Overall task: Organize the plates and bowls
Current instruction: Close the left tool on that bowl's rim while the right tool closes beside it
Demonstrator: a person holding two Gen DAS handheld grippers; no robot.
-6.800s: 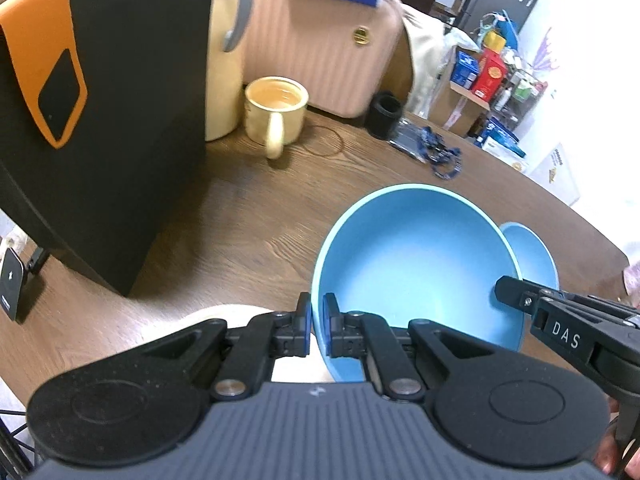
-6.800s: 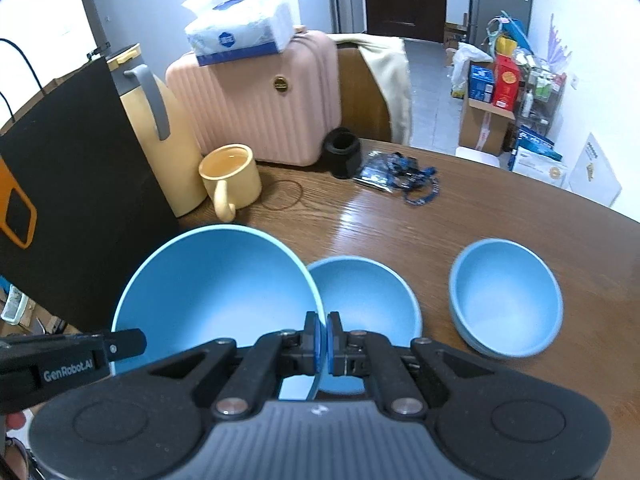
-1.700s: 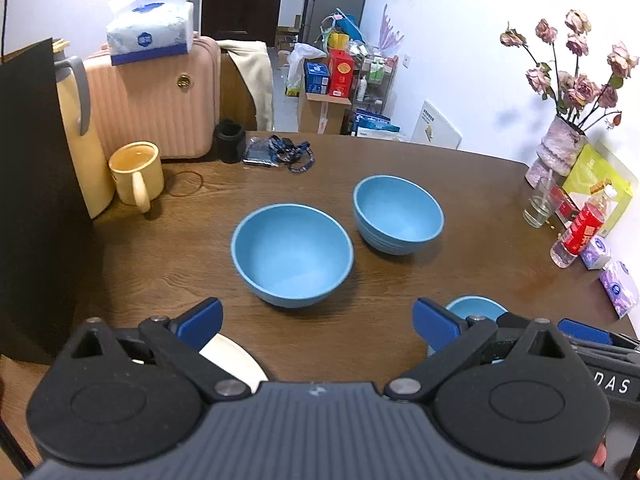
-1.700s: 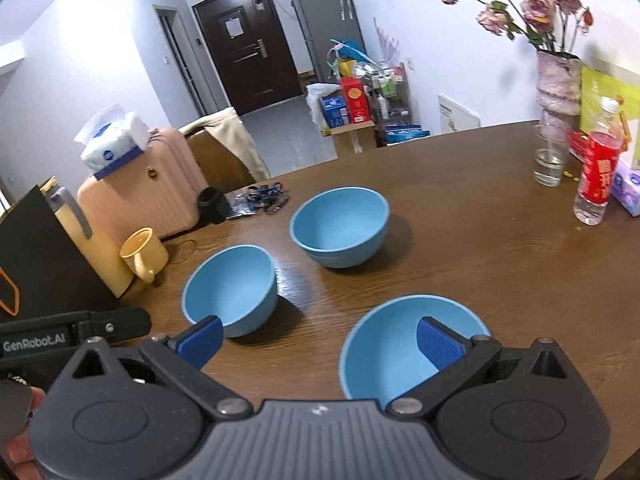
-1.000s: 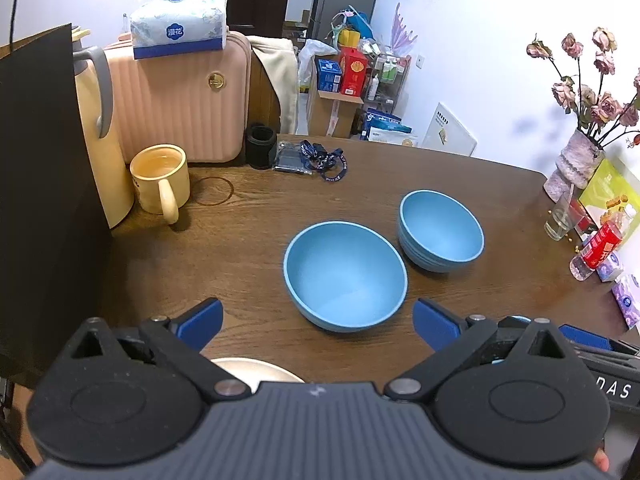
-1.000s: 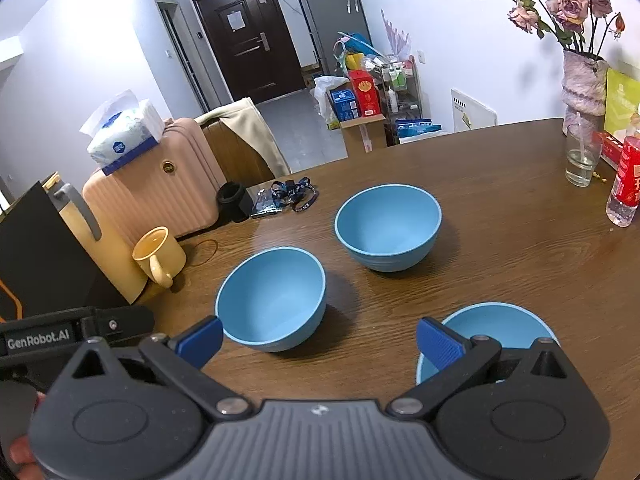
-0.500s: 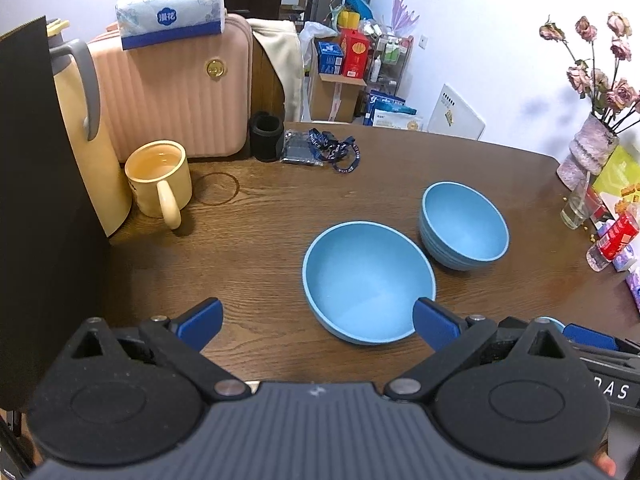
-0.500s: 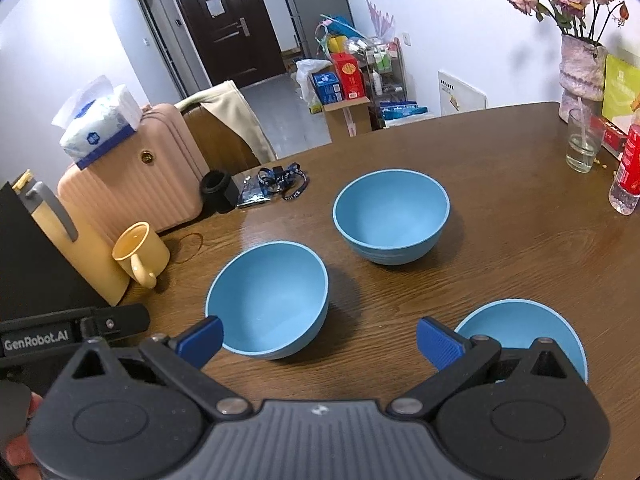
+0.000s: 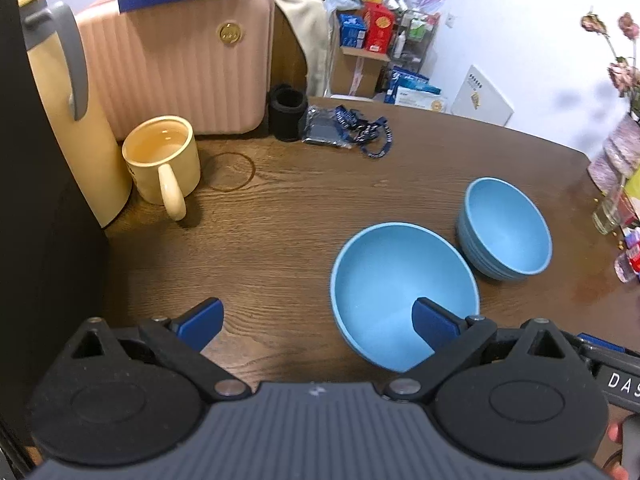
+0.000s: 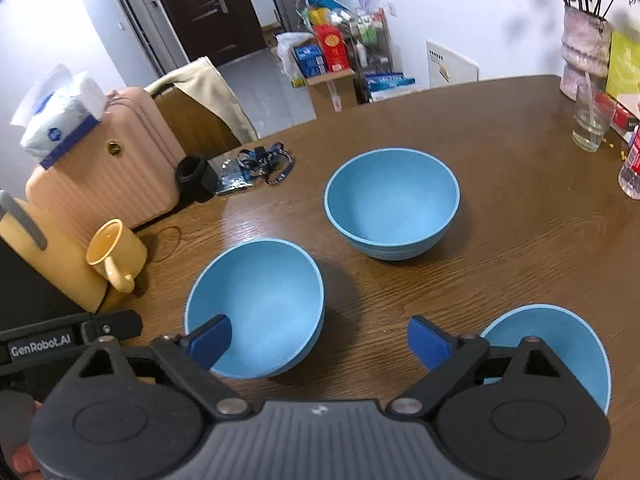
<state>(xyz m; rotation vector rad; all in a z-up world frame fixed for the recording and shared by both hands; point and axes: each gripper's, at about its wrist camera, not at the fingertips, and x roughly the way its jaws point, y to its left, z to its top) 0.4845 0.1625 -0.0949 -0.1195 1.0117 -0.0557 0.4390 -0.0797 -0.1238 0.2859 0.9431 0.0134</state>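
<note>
Bowls, three of them and all blue, stand apart on the brown table (image 10: pixel 520 240). In the right wrist view the middle bowl (image 10: pixel 256 300) sits at about 9 o'clock from centre, the far bowl (image 10: pixel 392 204) at about 1 o'clock, and the near bowl (image 10: pixel 560 344) at 4 o'clock, partly hidden behind the right gripper's own finger. No plate shows in either view.

The bowls look stiff, thin-walled and light, probably plastic or melamine, with a smooth matte skin that could slide between pads. Their rounded sides offer no purchase, so the rim is the place to pinch, one pad inside and one outside the wall. They seem alike in shape, so they should nest one into another.

The left gripper (image 9: pixel 316 320) has its jaws spread wide and holds nothing. Its right pad hangs over the middle bowl (image 9: pixel 404 292) without clearly touching it; its left pad is over bare wood.

The right gripper (image 10: pixel 318 342) also has its jaws wide and empty, though they have just been closing a little with nothing between them. Its left pad overlaps the middle bowl's near rim in the picture; contact cannot be told.

A yellow mug (image 9: pixel 162 160) stands well clear at 10 o'clock in the left view.
</note>
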